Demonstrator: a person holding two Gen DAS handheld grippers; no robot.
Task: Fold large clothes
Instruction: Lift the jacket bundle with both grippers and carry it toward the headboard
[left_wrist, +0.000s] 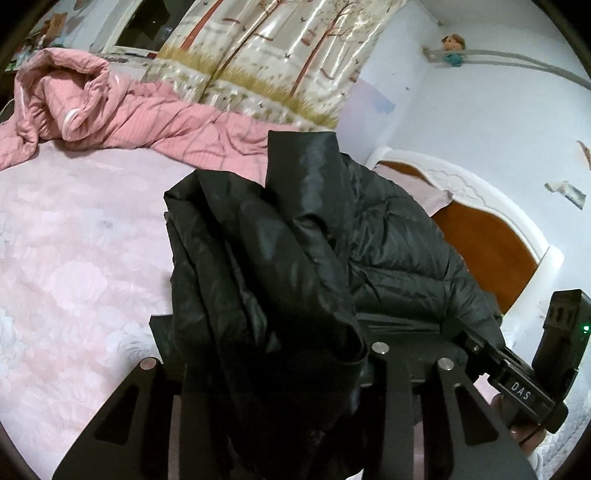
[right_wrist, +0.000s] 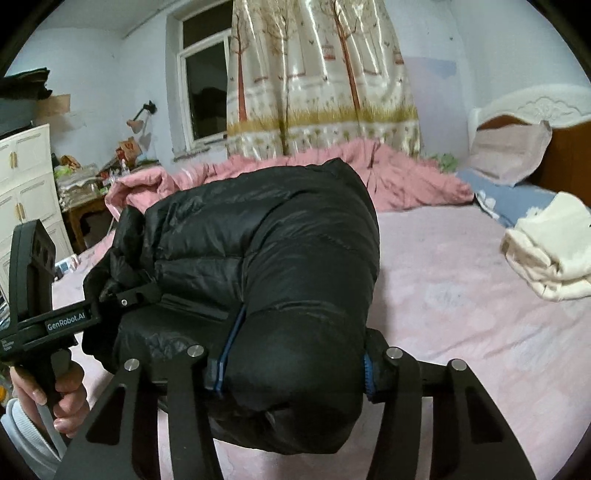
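Left gripper (left_wrist: 273, 332): jaws are standing partly closed, clamping a bunched fold of the black puffer jacket (left_wrist: 295, 236). The fabric is filling the gap between the fingers and hiding the pads.

Right gripper (right_wrist: 291, 365): jaws are standing at a middling width, pinching a thick padded roll of the same jacket (right_wrist: 258, 251). A blue pad edge (right_wrist: 225, 354) is pressing into the cloth on the left side of the roll, another on the right.

In the right wrist view the left gripper's body (right_wrist: 48, 321) is showing at the left edge, a hand (right_wrist: 62, 398) wrapping its handle. In the left wrist view the right gripper's body (left_wrist: 535, 373) is sitting at the lower right.

The jacket is hanging between the two grippers above the pink bedsheet (left_wrist: 74, 258); whether its lower part is touching the sheet, I cannot tell.

Edges and room:
- The rumpled pink quilt (left_wrist: 110, 114) is lying along the far side of the bed, below the curtain (right_wrist: 317, 81).
- The headboard (left_wrist: 480, 236) is bounding the bed on the right.
- A cream folded garment (right_wrist: 550, 251) is lying near the blue pillow (right_wrist: 506, 199), well apart from the jacket.
- Bare sheet is lying open left of the jacket in the left wrist view, right of it in the right wrist view.
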